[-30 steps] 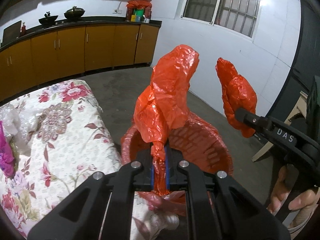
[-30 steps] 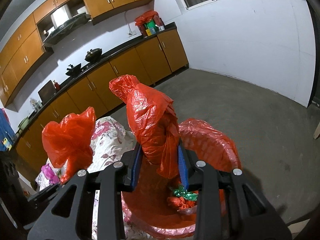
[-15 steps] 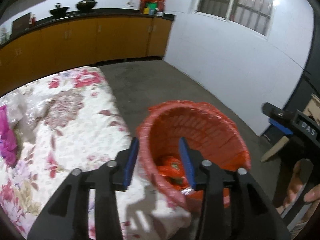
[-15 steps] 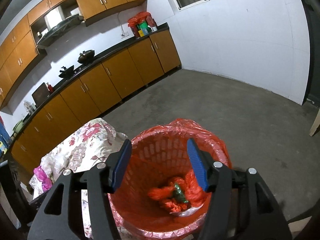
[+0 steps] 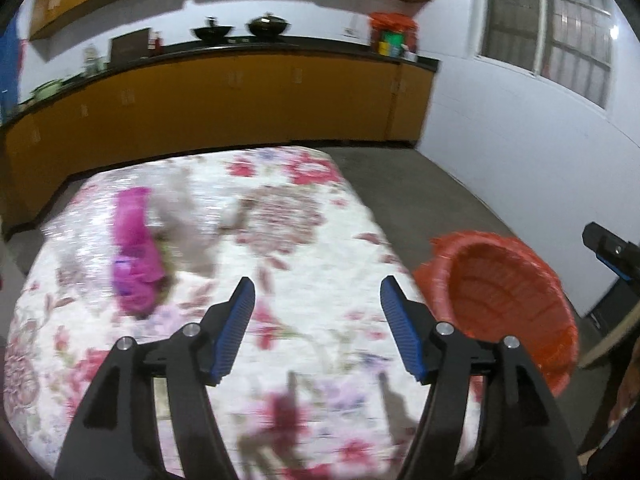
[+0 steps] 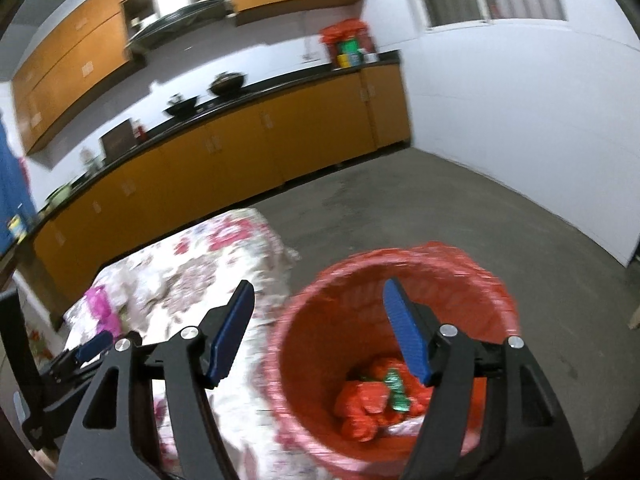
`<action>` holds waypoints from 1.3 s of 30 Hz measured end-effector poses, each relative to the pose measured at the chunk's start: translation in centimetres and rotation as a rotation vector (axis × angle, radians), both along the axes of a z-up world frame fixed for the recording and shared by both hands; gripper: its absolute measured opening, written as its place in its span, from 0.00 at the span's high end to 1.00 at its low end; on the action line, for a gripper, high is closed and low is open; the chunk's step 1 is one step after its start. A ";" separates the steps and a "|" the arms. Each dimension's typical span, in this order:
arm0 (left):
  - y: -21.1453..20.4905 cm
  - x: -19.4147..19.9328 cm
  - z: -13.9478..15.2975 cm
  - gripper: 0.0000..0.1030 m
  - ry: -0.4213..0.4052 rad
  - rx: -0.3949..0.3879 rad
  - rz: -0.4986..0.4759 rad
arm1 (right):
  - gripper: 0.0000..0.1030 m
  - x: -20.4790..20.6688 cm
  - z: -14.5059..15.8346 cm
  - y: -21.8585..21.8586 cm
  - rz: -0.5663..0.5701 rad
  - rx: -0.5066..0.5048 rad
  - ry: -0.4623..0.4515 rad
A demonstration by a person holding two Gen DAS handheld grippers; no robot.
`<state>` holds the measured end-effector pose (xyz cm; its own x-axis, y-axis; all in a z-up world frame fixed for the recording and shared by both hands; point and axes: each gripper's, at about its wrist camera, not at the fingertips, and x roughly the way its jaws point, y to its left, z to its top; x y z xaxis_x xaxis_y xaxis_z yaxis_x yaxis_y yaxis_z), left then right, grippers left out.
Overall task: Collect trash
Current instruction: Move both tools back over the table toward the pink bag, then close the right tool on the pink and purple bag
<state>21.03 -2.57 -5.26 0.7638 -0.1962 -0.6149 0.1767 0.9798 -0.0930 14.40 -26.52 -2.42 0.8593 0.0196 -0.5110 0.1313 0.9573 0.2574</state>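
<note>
A red bin lined with a red bag [image 6: 400, 344] stands beside a table with a flowered cloth [image 5: 304, 232]; it also shows in the left wrist view [image 5: 504, 296]. Red bags and a green wrapper [image 6: 380, 396] lie inside it. My left gripper [image 5: 316, 308] is open and empty over the cloth. A magenta bag [image 5: 136, 248] and pale crumpled plastic [image 5: 188, 216] lie on the cloth, ahead and left of it. My right gripper [image 6: 316, 312] is open and empty above the bin's near rim. The right gripper's tip [image 5: 612, 252] shows at the left view's right edge.
Orange kitchen cabinets [image 5: 224, 100] with a dark counter run along the back wall, with woks and a red-bagged pile [image 5: 392, 36] on top. A white wall with a window [image 5: 552, 32] is at right. Bare grey floor [image 6: 460, 208] lies beyond the bin.
Both grippers let go of the red bags, which now lie in the bin, and opened wide. The left gripper swung left over the table; the right drew back slightly.
</note>
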 end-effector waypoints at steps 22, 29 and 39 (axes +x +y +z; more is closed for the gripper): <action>23.8 -1.3 -1.1 0.28 -0.067 0.082 0.536 | 0.35 10.3 -3.9 26.5 0.560 -0.034 0.106; 25.9 -1.5 -1.4 0.28 -0.057 0.066 0.557 | 0.35 12.7 -6.1 31.6 0.582 -0.086 0.152; 27.1 -0.8 -2.1 0.28 -0.033 0.038 0.551 | 0.45 15.2 -8.7 33.8 0.556 -0.125 0.235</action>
<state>20.24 24.53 -7.35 0.7665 0.2596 -0.5874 -0.3606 0.9308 -0.0591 29.60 7.27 -11.13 0.6022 0.3601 -0.7125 -0.3564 0.9199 0.1637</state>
